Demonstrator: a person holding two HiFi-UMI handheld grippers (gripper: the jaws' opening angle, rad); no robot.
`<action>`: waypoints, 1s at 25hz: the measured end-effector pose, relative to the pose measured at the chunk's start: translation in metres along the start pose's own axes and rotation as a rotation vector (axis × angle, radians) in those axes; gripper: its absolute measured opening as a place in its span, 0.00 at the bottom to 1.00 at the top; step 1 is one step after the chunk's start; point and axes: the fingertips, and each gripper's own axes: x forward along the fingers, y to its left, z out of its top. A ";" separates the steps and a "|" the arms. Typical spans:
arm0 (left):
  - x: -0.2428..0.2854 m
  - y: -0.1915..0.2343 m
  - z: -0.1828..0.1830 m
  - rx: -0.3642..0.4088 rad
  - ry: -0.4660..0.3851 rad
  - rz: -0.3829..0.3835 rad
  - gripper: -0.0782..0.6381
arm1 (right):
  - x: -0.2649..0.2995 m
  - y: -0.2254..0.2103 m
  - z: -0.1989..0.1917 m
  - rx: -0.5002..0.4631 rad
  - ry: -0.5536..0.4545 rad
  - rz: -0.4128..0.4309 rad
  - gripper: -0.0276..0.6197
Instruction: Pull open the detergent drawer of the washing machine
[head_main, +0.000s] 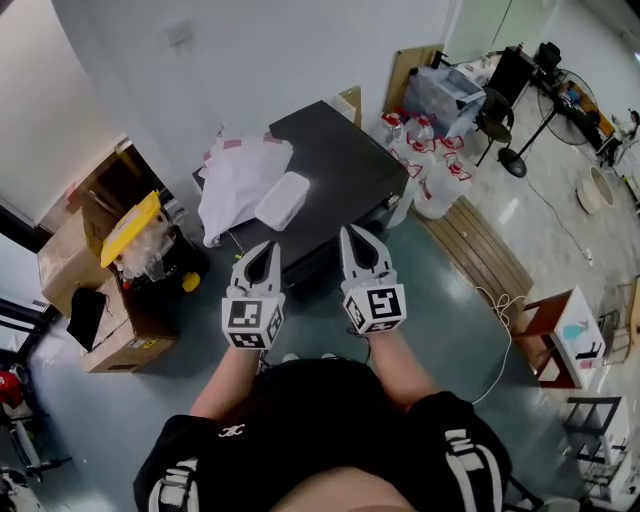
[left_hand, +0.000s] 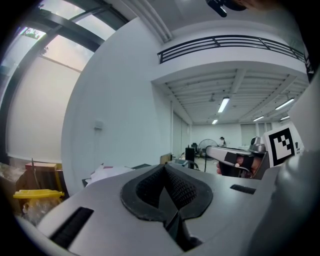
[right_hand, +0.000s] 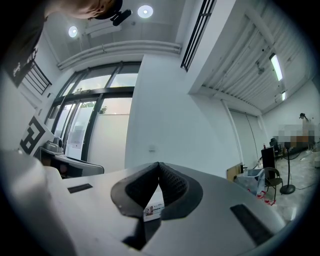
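The washing machine (head_main: 335, 160) stands ahead of me against the white wall, seen from above by its dark top. Its front face and detergent drawer are hidden from the head view. A white cloth bundle (head_main: 235, 180) and a white box (head_main: 283, 200) lie on the top. My left gripper (head_main: 268, 246) and right gripper (head_main: 350, 233) are side by side just short of the machine's near edge, pointing at it. Both are shut with nothing between the fingers, and the tips meet in the left gripper view (left_hand: 164, 166) and the right gripper view (right_hand: 159, 164).
Cardboard boxes (head_main: 110, 320) and a bin with a yellow lid (head_main: 132, 228) stand left of the machine. Plastic jugs (head_main: 435, 170) and a wooden pallet (head_main: 480, 250) lie to its right. A white cable (head_main: 500, 320) trails over the floor, and a fan (head_main: 565, 95) stands at the far right.
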 end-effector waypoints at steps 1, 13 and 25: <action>-0.001 0.003 -0.001 -0.001 0.001 0.003 0.10 | 0.002 0.002 -0.001 -0.002 0.000 -0.002 0.05; -0.002 0.022 -0.002 0.000 -0.003 0.013 0.10 | 0.017 0.018 0.002 0.303 -0.096 0.171 0.53; -0.004 0.019 -0.010 -0.001 0.027 0.010 0.10 | 0.006 0.007 -0.045 0.819 -0.049 0.356 0.52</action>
